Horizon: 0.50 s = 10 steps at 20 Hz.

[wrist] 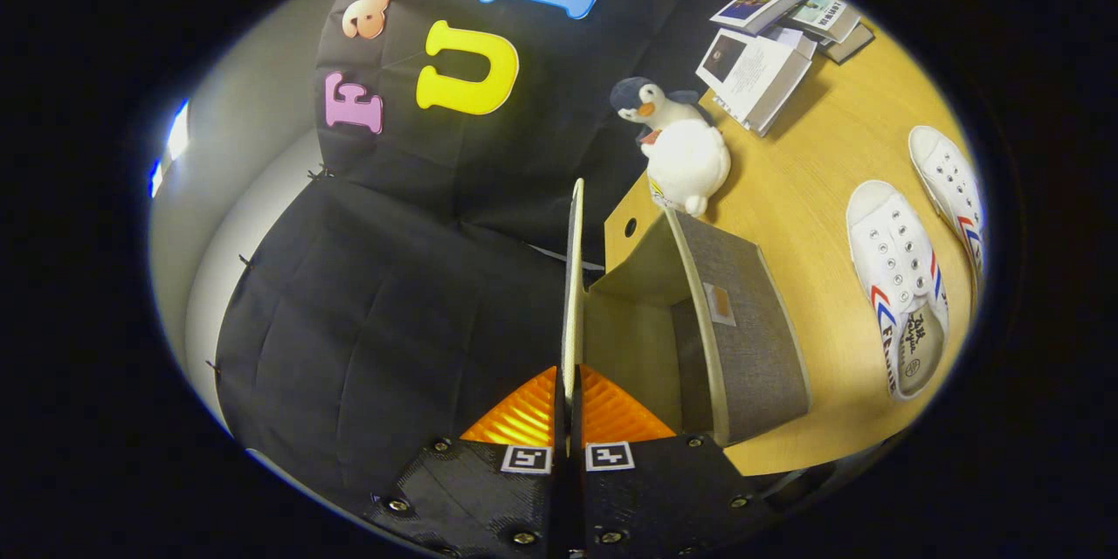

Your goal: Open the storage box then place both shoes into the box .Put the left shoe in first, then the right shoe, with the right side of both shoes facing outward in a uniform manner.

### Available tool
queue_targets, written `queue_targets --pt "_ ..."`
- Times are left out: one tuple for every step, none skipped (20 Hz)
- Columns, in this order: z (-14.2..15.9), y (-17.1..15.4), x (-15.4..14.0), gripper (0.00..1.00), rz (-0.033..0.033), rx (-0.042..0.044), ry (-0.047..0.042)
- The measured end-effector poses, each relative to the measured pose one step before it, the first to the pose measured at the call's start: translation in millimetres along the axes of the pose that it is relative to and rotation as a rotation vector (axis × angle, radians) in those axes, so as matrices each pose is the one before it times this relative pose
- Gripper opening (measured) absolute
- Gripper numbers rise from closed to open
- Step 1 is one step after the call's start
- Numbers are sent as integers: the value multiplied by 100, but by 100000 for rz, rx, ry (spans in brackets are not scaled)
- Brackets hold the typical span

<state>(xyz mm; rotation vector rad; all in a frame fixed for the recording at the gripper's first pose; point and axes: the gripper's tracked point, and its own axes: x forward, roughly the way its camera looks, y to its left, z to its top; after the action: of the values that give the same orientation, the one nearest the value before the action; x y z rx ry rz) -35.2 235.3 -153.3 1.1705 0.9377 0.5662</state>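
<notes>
My gripper point(568, 406) is shut on the edge of the storage box's lid point(573, 279), which stands raised on edge straight ahead between the fingers. The grey fabric storage box point(742, 323) sits just right of the fingers on the wooden table point(812, 166), and its beige inside shows through the gap. Two white shoes with red and blue stripes lie on the table beyond the box to the right: the nearer one point(895, 279) and a farther one point(952, 183).
A plush penguin point(677, 144) sits on the table just past the box. A few books or booklets point(769, 44) lie farther back. The black cloth wall hangs to the left of the lid.
</notes>
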Motion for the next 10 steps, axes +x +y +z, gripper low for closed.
queue_targets --pt "-144 991 423 0 1110 -914 724" --pt "-2 933 398 0 1098 -1286 483" --pt "-105 749 445 0 760 -1529 435" --pt "-54 721 495 0 324 -1208 323" --pt "-260 707 339 0 -94 -336 278" --pt "-171 623 506 0 220 -326 216" --pt "-177 765 348 0 226 -1208 -87" --pt "-147 525 483 0 -381 -1942 143" --pt "-375 393 315 0 -584 -2043 132" --pt "-231 559 422 0 -245 -1709 292"
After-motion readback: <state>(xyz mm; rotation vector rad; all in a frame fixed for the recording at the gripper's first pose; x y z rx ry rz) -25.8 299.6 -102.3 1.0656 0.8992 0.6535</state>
